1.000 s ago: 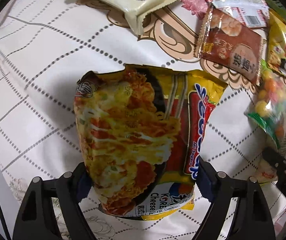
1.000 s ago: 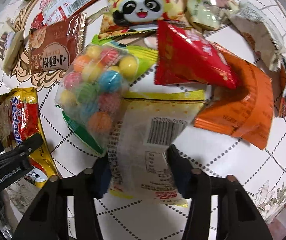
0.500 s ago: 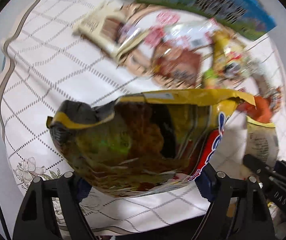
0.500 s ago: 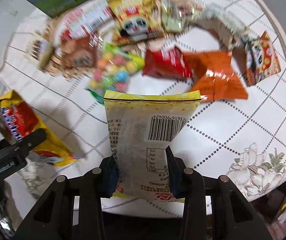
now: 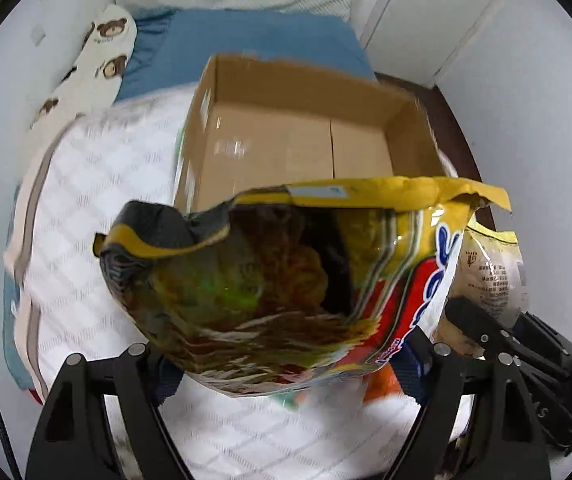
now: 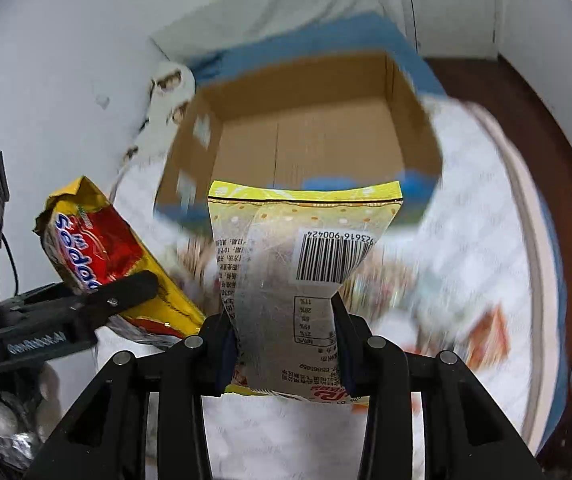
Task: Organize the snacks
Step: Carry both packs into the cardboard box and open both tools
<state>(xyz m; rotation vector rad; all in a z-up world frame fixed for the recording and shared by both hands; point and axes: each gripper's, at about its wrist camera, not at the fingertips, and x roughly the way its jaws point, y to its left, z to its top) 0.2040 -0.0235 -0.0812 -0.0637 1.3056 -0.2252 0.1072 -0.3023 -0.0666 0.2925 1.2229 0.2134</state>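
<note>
My left gripper [image 5: 286, 364] is shut on a yellow and red noodle packet [image 5: 277, 288] and holds it in the air in front of an open cardboard box [image 5: 298, 148]. My right gripper [image 6: 283, 344] is shut on a pale yellow snack bag with a barcode [image 6: 294, 276], also lifted toward the same box [image 6: 306, 136]. The noodle packet [image 6: 97, 256] and the left gripper show at the left of the right wrist view. The yellow snack bag [image 5: 490, 276] shows at the right of the left wrist view. The box looks empty inside.
The box stands at the far side of the white quilted table cover [image 5: 97, 184]. Blurred snack packets [image 6: 486, 336] lie on the cover below. Behind are a blue bed [image 5: 245, 44], a bear-print pillow [image 5: 101, 52] and white walls.
Both grippers have lifted their packets off the table and swung up and forward. The view has gone from the snacks on the cloth to the open cardboard box.
</note>
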